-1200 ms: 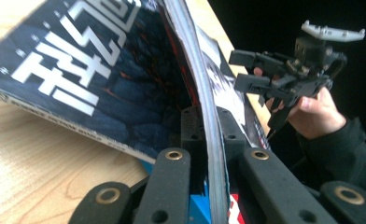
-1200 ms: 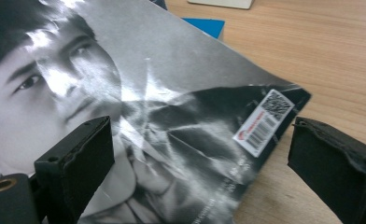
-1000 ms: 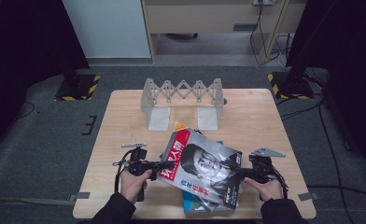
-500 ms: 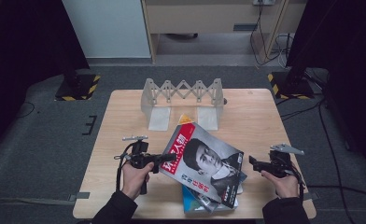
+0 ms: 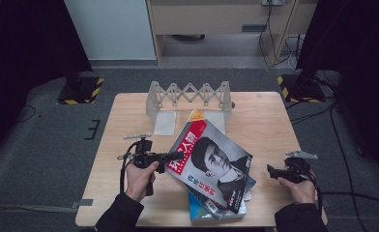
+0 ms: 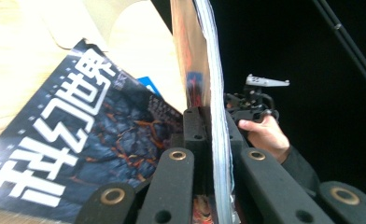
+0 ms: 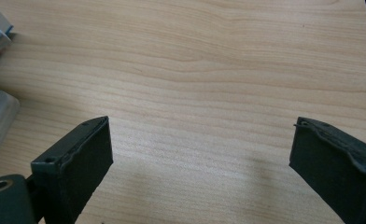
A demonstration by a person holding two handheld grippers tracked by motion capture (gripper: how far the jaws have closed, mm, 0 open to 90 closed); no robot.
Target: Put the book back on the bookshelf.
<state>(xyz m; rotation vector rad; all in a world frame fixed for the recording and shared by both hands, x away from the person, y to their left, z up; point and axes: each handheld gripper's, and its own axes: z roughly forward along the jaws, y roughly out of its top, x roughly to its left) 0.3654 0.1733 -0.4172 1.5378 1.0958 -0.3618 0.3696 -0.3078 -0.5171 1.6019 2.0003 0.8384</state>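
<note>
Work in hand: lifting the top magazine (image 5: pixel 209 164) off a small pile and, by the look of it, carrying it to the folding rack (image 5: pixel 190 99) at the upper middle of the high view.
Left gripper (image 5: pixel 175 156): fingers clenched on the magazine's left edge; in the left gripper view the page edges (image 6: pixel 216 116) run upright between the black fingers.
Magazine: centre of the high view, tilted, red title strip toward the upper left, its lower right corner over the pile.
Pile: a dark-covered magazine (image 6: pixel 78 140) and a blue one (image 5: pixel 202 208) lie flat on the worktop (image 5: pixel 265 121) at the lower middle of the frame.
Right gripper (image 5: pixel 270 170): fingers released and wide apart, nothing between them, low over bare wood at the lower right, well apart from the magazine.
Rack: upright at the far edge, slots empty as far as can be seen.
Done: one magazine gripped and raised at one side.
Left: bring it to the rack, stand it in a slot, then likely the others.
</note>
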